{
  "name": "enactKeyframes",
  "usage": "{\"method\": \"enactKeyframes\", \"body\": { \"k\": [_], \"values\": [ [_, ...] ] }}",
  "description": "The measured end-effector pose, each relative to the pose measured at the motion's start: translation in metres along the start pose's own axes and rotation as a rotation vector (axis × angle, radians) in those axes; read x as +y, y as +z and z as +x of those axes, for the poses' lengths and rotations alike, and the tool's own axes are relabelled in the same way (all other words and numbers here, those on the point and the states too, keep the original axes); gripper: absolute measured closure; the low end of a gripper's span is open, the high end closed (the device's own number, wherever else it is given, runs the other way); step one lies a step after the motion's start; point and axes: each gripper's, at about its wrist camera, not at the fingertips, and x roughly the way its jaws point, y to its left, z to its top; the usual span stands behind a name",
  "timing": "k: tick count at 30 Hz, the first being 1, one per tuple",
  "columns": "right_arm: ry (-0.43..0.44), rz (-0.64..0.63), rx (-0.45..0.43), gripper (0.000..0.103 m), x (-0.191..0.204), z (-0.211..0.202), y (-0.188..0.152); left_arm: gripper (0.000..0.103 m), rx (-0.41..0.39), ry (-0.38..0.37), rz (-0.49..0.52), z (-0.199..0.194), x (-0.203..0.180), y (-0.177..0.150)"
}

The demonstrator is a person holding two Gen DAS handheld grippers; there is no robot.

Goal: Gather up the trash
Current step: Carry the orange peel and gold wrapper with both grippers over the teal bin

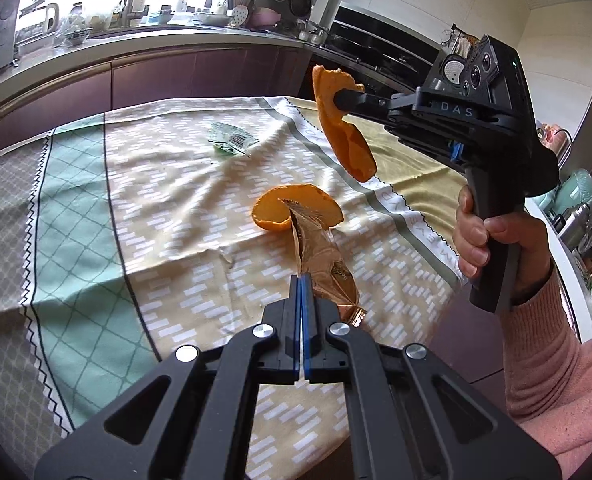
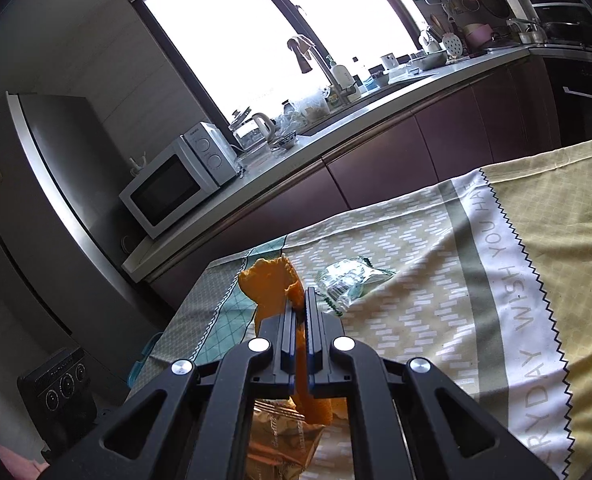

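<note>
the left claw [image 1: 302, 280] is clamped on a shiny gold wrapper [image 1: 328, 268], lifted off the tablecloth [image 1: 175, 208]; the wrapper's far tip overlaps an orange peel [image 1: 273, 210] lying on the cloth. the right claw [image 1: 342, 98], gripped by a hand [image 1: 484, 236], is pinched on a long peel strip [image 1: 346, 136] hanging in the air. a crumpled green wrapper [image 1: 231, 140] lies farther off, toward the kitchen counter [image 1: 175, 46].

Trash items: two orange peels, a gold wrapper and a crumpled clear wrapper.
One curled orange peel strip [image 1: 346, 136] hangs clamped between the right jaws. The gold foil wrapper [image 1: 320, 256] is pinched in the left jaws, its tip over a cupped orange peel [image 1: 271, 210] lying just ahead. The clear wrapper [image 1: 231, 140] lies farther beyond both.
</note>
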Motion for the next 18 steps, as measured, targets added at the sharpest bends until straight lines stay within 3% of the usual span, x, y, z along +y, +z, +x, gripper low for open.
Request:
{"method": "enactKeyframes", "body": {
  "k": [12,16,17,18],
  "values": [
    [0.112,-0.056,0.085,0.1,0.056,0.03,-0.022,0.102,-0.076,0.131,-0.095,-0.069,0.053,-0.027],
    [0.136,-0.073,0.109,0.1,0.072,0.041,-0.027,0.101,-0.075,0.125,-0.13,-0.084,0.072,-0.037],
    [0.141,-0.075,0.115,0.1,0.075,0.043,-0.028,0.099,-0.07,0.137,-0.155,-0.084,0.078,-0.039],
    [0.143,-0.076,0.12,0.1,0.077,0.046,-0.03,0.089,-0.061,0.15,-0.17,-0.083,0.083,-0.042]
  ]
}}
